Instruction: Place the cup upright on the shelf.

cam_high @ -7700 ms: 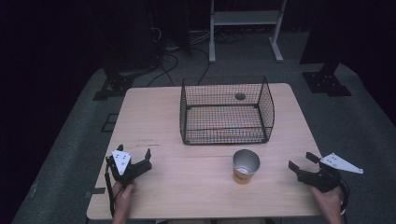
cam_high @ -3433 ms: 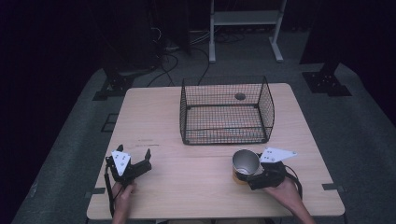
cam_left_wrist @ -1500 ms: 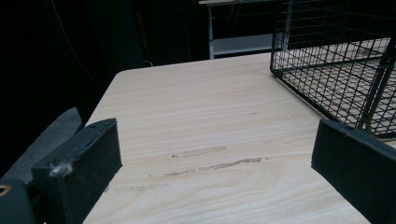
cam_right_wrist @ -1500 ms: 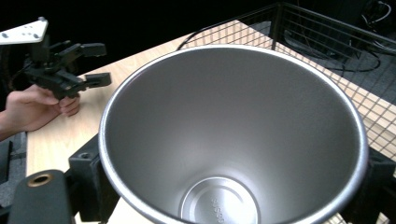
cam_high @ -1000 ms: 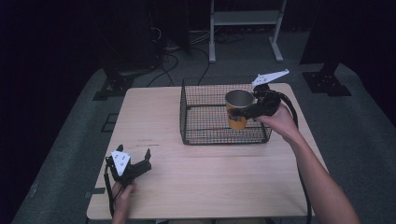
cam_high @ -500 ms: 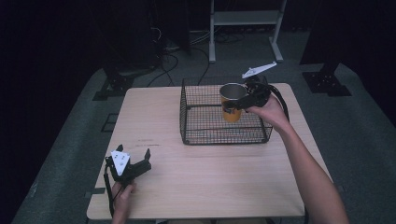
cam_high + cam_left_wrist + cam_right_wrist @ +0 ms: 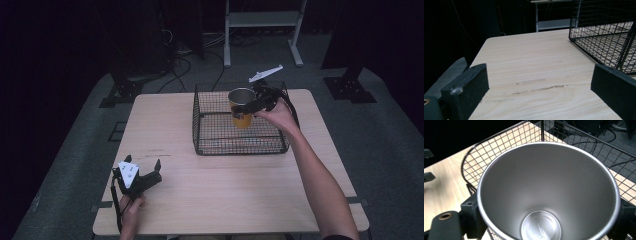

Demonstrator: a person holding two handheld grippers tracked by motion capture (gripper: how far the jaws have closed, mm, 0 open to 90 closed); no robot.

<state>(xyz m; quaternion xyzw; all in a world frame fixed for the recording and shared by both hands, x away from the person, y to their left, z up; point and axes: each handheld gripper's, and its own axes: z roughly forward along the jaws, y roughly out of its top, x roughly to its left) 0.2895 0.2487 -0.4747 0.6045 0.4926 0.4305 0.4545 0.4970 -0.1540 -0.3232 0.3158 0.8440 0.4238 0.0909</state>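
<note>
A steel cup [image 7: 242,107] with an orange outside hangs upright over the black wire basket [image 7: 207,144], held by my right gripper [image 7: 248,107], which is shut on it. In the right gripper view the cup [image 7: 549,195] has an empty shiny inside, and the black jaws press its two sides with the basket [image 7: 499,147] below. At the table's front left my left gripper [image 7: 145,169] rests open with nothing between its jaws. The left gripper view looks across bare wood to the basket's corner [image 7: 604,42].
The light wooden table [image 7: 165,120] has bare room left of the basket and along the front. A small dark round thing lies in the basket's far part, mostly hidden now. A white shelf frame [image 7: 262,20] and cables [image 7: 182,50] stand on the floor behind the table.
My right gripper has carried the cup slightly left and down over the basket since half a second ago. The left gripper has not moved.
</note>
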